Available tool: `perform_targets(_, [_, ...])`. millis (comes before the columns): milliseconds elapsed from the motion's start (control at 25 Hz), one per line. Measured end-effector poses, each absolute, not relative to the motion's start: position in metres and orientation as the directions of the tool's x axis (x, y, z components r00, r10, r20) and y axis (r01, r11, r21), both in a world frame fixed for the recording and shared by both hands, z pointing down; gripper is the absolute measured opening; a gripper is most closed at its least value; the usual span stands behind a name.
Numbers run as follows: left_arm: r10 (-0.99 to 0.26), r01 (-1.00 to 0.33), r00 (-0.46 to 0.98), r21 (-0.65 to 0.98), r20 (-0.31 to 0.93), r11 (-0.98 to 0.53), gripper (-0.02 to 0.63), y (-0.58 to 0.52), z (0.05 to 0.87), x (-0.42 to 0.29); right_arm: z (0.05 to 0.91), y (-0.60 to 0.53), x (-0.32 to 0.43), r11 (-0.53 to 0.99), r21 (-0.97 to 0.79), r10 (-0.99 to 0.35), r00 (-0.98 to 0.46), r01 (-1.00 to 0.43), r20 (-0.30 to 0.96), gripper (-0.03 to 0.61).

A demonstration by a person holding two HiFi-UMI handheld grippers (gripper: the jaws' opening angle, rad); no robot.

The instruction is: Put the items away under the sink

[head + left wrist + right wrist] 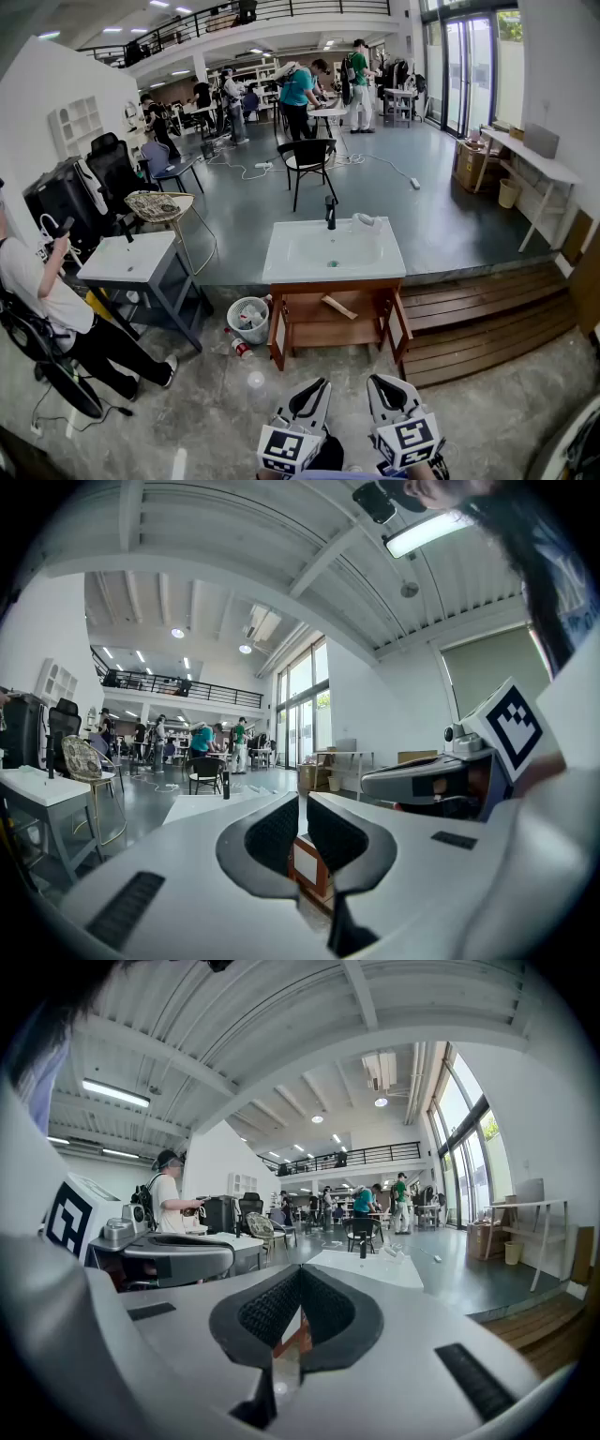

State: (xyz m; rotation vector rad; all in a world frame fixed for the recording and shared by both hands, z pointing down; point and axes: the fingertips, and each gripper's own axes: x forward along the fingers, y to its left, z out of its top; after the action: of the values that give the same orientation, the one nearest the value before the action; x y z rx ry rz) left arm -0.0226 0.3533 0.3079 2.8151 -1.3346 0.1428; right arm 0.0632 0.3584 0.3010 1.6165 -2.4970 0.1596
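While left tool (317, 386) and right tool (380, 382) are clenched empty, well off the bin (232, 315), a rushed grab risks tipping it into the cabinet door (277, 336).

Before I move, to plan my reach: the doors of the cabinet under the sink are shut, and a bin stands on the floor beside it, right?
No: the head view shows the cabinet doors open; the bin does stand beside it.
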Motion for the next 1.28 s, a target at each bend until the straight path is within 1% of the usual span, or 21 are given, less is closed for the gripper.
perform_targets(160, [-0.764, -0.767, 0.637, -0.019, 0.101, -0.642, 0.029, 0.341, 0.311, -0.014, 0.308, 0.346, 0.071, 0.413, -0.012, -0.891, -0.406, -0.911, 0.204, 0.017])
perform_targets(320, [-0.763, -0.767, 0.636, -0.015, 0.115, -0.641, 0.029, 0.325, 0.317, -0.011, 0.307, 0.329, 0.077, 0.384, -0.053, -0.901, -0.387, -0.922, 0.196, 0.017])
perform_targets(520, [-0.757, -0.765, 0.642, 0.03, 0.122, -0.644, 0.029, 0.292, 0.319, -0.008, 0.322, 0.3, 0.08, 0.397, -0.06, -0.89, -0.4, -0.916, 0.22, 0.017])
perform_targets(840, [-0.745, -0.759, 0.646, 0.039, 0.167, -0.649, 0.029, 0.21, 0.334, 0.005, 0.328, 0.226, 0.089, 0.381, -0.059, -0.889, -0.383, -0.923, 0.252, 0.018])
perform_targets(1040, [-0.732, -0.75, 0.657, 0.05, 0.181, -0.66, 0.029, 0.157, 0.327, 0.009, 0.327, 0.175, 0.095, 0.366, -0.082, -0.885, -0.374, -0.927, 0.278, 0.018])
perform_targets(1280, [-0.726, -0.747, 0.658, 0.047, 0.199, -0.664, 0.029, 0.107, 0.321, 0.006, 0.324, 0.127, 0.097, 0.35, -0.102, -0.888, -0.365, -0.931, 0.28, 0.018])
